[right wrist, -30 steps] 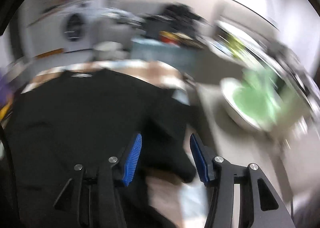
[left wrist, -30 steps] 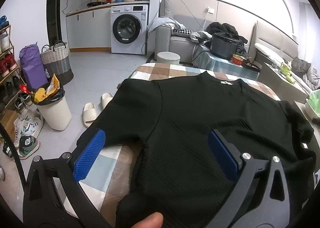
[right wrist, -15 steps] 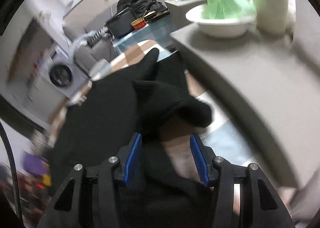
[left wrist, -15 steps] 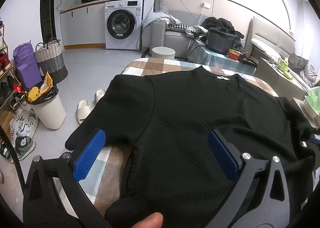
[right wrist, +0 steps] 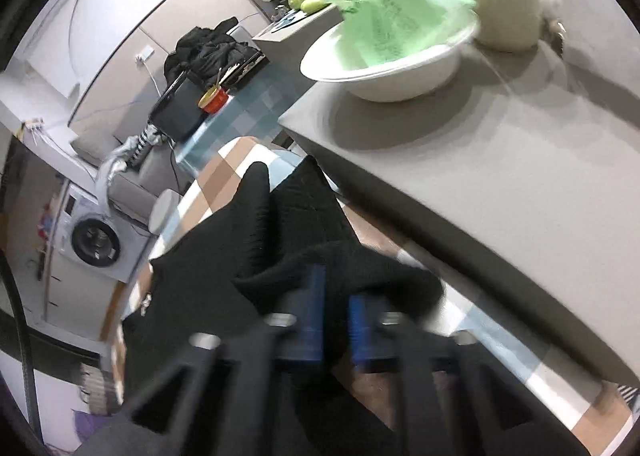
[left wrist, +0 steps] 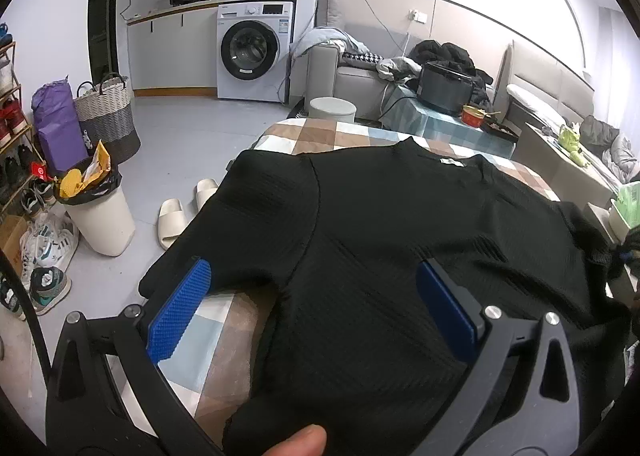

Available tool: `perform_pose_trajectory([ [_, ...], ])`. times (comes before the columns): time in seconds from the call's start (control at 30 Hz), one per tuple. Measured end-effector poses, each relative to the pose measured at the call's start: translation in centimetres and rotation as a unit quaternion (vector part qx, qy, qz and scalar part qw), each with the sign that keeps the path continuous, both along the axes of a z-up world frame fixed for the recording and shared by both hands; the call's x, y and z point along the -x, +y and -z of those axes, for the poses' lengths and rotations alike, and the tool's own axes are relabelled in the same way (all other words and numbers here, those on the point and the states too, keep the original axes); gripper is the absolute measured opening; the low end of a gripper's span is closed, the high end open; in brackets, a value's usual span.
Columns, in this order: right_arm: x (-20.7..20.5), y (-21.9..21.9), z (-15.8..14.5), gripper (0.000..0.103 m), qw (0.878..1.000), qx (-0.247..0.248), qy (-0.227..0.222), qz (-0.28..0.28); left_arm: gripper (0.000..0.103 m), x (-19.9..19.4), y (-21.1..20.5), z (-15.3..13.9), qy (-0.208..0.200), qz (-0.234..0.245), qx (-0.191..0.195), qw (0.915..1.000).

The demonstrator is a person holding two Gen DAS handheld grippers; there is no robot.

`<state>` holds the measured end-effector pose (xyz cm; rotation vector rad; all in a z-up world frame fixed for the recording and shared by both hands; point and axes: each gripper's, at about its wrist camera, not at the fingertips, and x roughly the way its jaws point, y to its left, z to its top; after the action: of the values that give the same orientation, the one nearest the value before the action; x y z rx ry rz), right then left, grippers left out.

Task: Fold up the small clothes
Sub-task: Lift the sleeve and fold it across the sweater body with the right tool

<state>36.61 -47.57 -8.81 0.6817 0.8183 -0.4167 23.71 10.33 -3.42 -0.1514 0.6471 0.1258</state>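
Right gripper: blue pads just drawn together, pinching a bunched sleeve of the black sweater. Left gripper: spread wide above the garment's lower half, gripping nothing. Ribbed knit, lying flat and face down, pale neck label up, sleeves out, on a checked cloth. Beyond: washing machine, slippers, bin, grey counter with white bowl.
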Motion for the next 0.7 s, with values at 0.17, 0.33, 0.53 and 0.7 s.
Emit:
perform_pose_trajectory([
  [0.17,-1.9,9.0,-6.2,0.006,0.935,0.241,-0.093,-0.242,0.102,0.5,0.1,-0.4,-0.005,-0.002,-0.003,1.0],
  [0.33,-0.8,17.5,-1.7,0.007,0.788,0.271,0.026,-0.553,0.102,0.7,-0.1,-0.4,-0.006,-0.004,-0.005,1.0],
  [0.53,-0.1,15.0,1.6,0.018,0.811,0.258,0.103,-0.515,0.102,0.9,-0.1,-0.4,-0.003,-0.005,-0.009,0.9999],
  [0.7,0.1,12.6,-0.3,0.03,0.861,0.199,0.054,-0.466,0.102,0.8,0.2,-0.5,-0.002,-0.01,-0.003,0.9999],
])
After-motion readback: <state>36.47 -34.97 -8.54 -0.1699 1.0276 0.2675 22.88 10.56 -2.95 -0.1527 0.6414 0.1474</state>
